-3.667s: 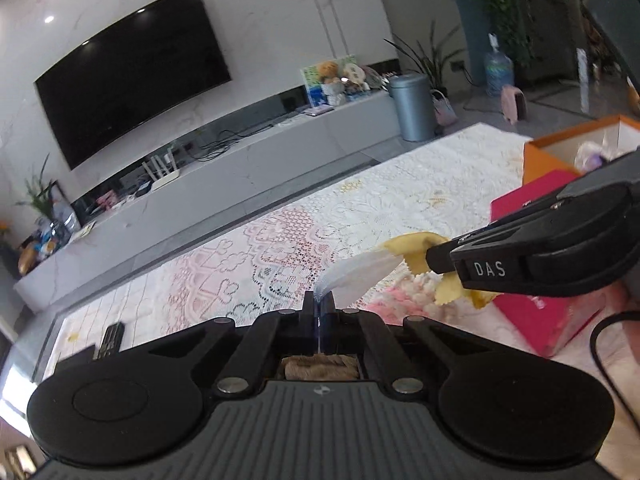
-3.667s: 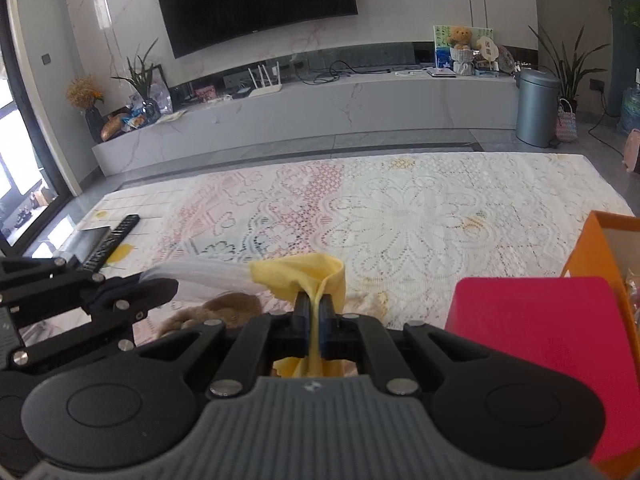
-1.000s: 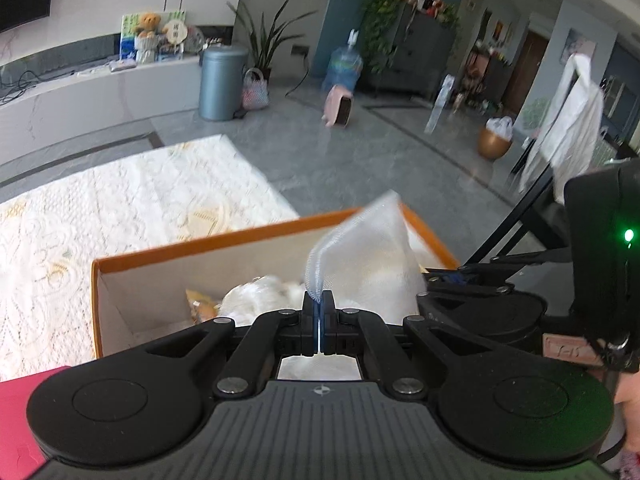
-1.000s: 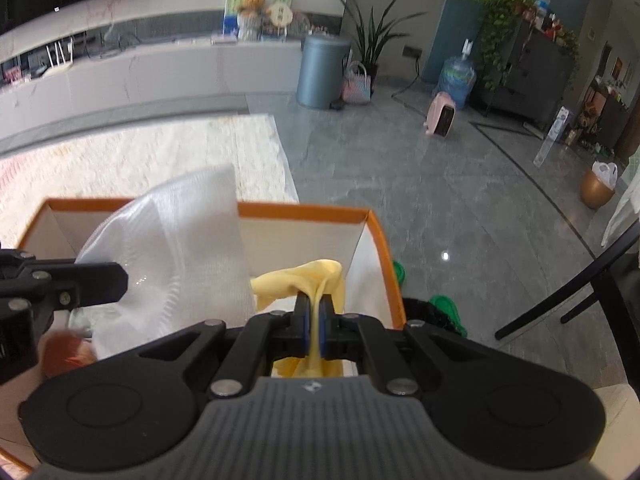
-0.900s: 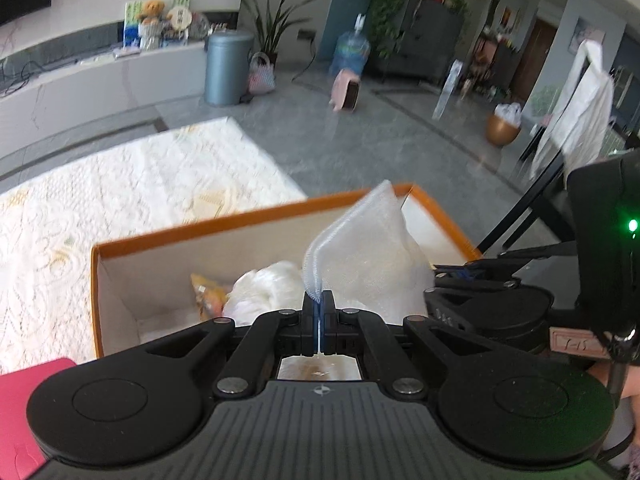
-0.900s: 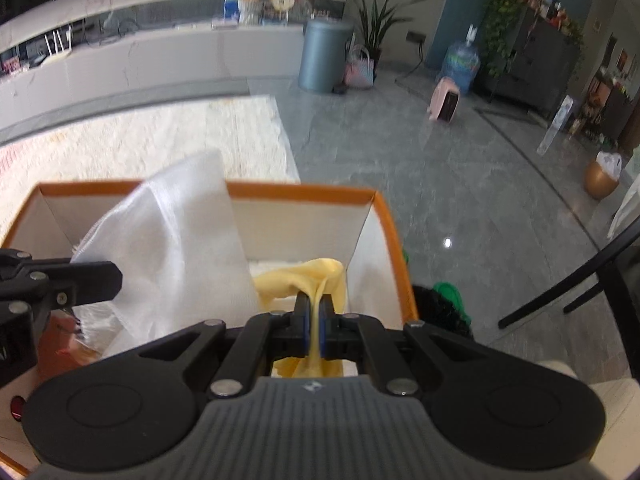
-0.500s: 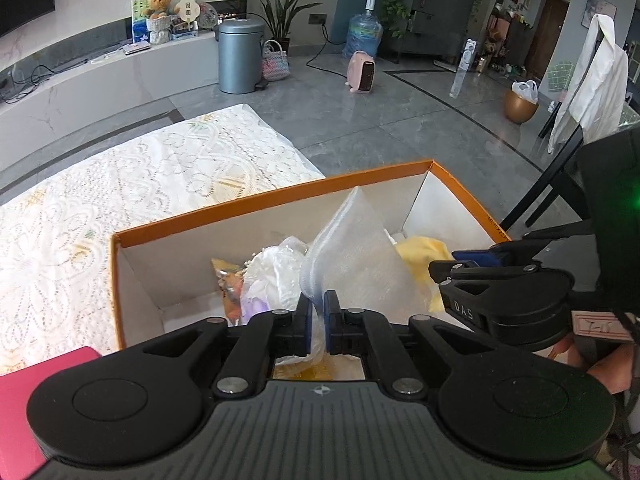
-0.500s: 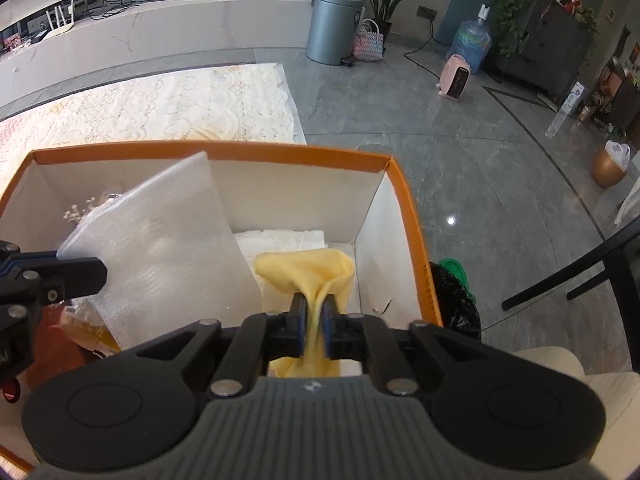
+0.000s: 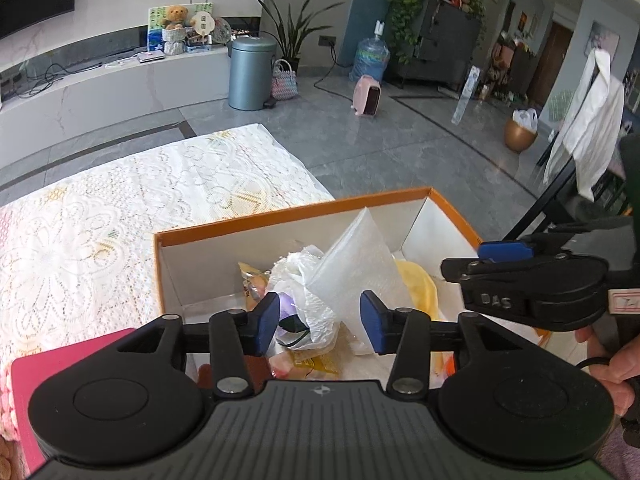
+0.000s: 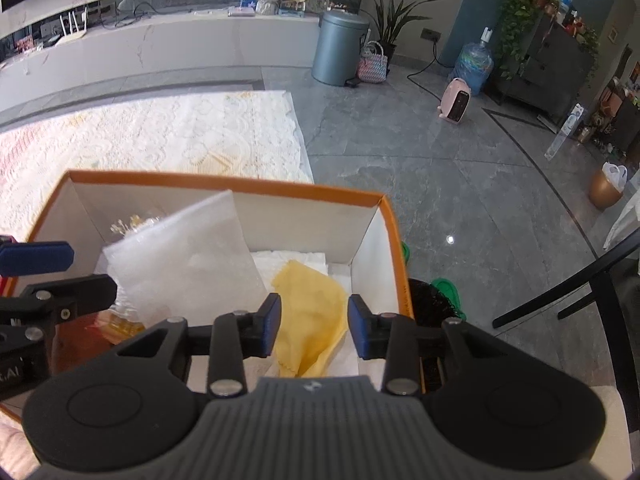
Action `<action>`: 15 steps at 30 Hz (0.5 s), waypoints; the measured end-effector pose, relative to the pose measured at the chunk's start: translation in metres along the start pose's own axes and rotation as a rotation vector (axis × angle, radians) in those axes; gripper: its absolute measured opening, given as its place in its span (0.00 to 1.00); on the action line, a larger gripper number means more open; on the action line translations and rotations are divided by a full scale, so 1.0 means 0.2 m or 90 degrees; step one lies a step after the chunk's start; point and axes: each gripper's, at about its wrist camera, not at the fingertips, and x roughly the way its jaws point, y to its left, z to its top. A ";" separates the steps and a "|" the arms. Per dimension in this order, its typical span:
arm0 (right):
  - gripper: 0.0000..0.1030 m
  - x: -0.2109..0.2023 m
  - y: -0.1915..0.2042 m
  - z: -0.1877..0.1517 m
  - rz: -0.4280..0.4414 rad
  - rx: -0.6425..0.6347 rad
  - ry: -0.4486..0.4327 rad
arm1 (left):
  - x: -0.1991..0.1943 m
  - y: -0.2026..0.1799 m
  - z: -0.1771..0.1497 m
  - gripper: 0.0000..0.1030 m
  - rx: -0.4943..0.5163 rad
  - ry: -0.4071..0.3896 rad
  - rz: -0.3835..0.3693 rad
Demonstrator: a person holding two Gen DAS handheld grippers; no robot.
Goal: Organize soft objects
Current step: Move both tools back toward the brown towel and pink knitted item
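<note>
— While both tools hang over the orange box (image 10: 224,184), how do they stand?
— The left gripper (image 9: 319,320) has spread its blue pads (image 9: 267,320) wide; half a second ago they pinched the white mesh sheet (image 9: 354,264), which now rests free in the box, leaning on crumpled plastic (image 9: 298,276).
— And the other?
— The right gripper (image 10: 314,328) has parted too — the yellow cloth (image 10: 310,316) it held now lies loose on the box floor below its pads, beside the sheet (image 10: 188,260).
— Around them?
— A red lid (image 9: 24,396) at left, the lace rug (image 9: 120,208) beyond.
</note>
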 end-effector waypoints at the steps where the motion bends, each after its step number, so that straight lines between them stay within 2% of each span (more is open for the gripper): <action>1: 0.39 -0.03 0.00 0.00 0.000 0.003 -0.005 | -0.02 0.01 0.00 0.52 -0.005 -0.004 -0.002; 11: 0.44 -0.36 0.08 -0.08 0.026 0.026 -0.089 | -0.27 0.02 -0.07 0.52 -0.018 -0.090 0.001; 15: 0.44 -0.51 0.17 -0.16 0.052 0.044 -0.136 | -0.42 0.06 -0.14 0.52 -0.046 -0.137 0.023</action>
